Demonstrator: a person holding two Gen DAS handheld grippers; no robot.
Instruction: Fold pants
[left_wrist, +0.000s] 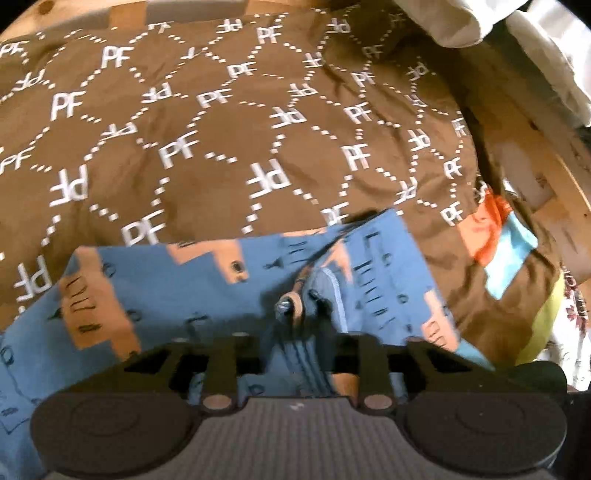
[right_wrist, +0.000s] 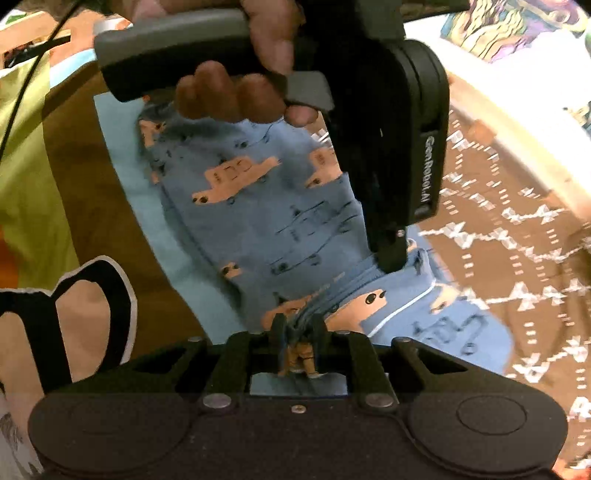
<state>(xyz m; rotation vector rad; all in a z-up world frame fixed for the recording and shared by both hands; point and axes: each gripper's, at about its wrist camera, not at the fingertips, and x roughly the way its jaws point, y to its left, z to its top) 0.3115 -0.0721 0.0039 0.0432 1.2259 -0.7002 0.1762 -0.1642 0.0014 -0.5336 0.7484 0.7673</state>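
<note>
The pants (left_wrist: 207, 291) are light blue with peach car prints and lie on a brown sheet printed with white "PF" letters (left_wrist: 221, 147). My left gripper (left_wrist: 301, 302) is shut on a bunched edge of the pants. In the right wrist view the pants (right_wrist: 280, 218) stretch away from me, and my right gripper (right_wrist: 297, 328) is shut on a gathered fold of them. The left gripper (right_wrist: 391, 258), held in a hand, pinches the same cloth a short way ahead of my right one.
White bedding (left_wrist: 461, 22) is piled at the far right. Wooden bed frame (left_wrist: 546, 177) runs along the right side. Orange, light blue and yellow-green cloths (left_wrist: 506, 251) lie at the right. A yellow-green cloth (right_wrist: 26, 147) and a black-and-white print (right_wrist: 74, 314) lie left.
</note>
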